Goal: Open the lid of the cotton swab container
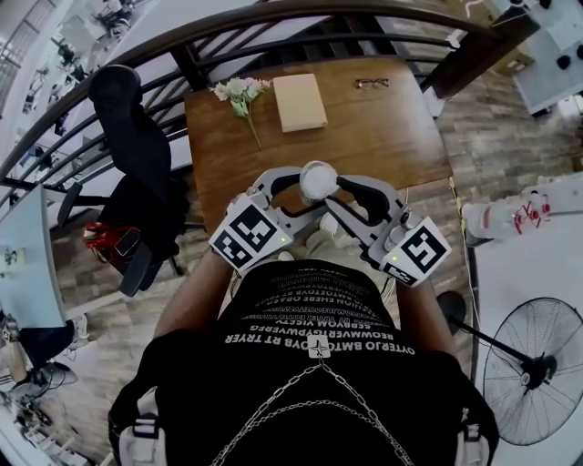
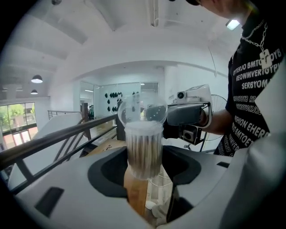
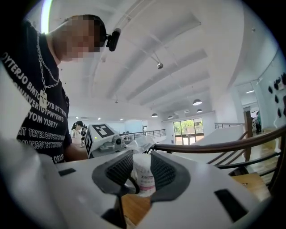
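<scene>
The cotton swab container (image 2: pixel 144 150) is a clear cylinder packed with swabs, and my left gripper (image 2: pixel 144 166) is shut on its body, holding it upright. Its clear round lid (image 2: pixel 142 110) stands tipped up above the rim. From the head view the container (image 1: pixel 318 179) is lifted in front of the person's chest, with the left gripper (image 1: pixel 296 193) on its left and my right gripper (image 1: pixel 344 193) close on its right. In the right gripper view the right gripper (image 3: pixel 142 168) is open; the container (image 3: pixel 145 175) shows in the gap, with the ribbed pads apart from it.
Below lies a wooden table (image 1: pixel 383 136) with a tan book (image 1: pixel 300 101), a flower sprig (image 1: pixel 240 91) and glasses (image 1: pixel 372 84) at its far side. A dark railing (image 1: pixel 273 18) curves behind it. A black chair (image 1: pixel 137 155) stands at the left, a fan (image 1: pixel 537 369) at the right.
</scene>
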Demonstrator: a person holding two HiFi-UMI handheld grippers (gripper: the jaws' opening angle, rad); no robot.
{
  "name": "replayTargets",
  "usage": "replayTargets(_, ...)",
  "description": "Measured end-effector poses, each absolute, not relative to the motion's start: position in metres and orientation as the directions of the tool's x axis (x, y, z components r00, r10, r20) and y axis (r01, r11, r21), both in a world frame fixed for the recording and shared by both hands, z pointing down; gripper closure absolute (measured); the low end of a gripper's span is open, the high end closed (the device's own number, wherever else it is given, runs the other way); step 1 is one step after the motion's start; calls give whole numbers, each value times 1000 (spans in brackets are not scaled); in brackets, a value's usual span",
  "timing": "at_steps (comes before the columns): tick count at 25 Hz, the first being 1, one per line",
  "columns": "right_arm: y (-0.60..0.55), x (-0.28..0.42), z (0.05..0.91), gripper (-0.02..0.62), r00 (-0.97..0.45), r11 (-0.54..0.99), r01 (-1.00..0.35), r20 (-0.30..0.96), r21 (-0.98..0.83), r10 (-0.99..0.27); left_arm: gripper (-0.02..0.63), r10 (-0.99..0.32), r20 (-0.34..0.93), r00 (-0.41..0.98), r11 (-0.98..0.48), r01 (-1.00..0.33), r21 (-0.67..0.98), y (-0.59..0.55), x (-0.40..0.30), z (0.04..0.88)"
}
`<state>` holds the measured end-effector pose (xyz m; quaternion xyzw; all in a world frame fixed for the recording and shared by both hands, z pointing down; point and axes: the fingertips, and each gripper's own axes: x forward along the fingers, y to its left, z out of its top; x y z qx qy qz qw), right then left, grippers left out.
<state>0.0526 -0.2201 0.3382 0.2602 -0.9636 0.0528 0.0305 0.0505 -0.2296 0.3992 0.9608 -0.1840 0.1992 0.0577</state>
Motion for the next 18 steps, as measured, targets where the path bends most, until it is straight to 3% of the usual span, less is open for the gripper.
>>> replayTargets(4,-221,53,335,465,-860,854,-510,69,-101,-506,348,-355,378,855,-917,-397,36,-232,51,398)
replayTargets(8,-217,45,332,466,-862,863,-503,105,-55,-496,350,-377,434,818,-914,-405,-29,-231,53,408)
replayTargets(18,-201,14,342,471,-867,885,-461,182,60,-464,351,-393,453,800,-896,-444,6,-235,55,408)
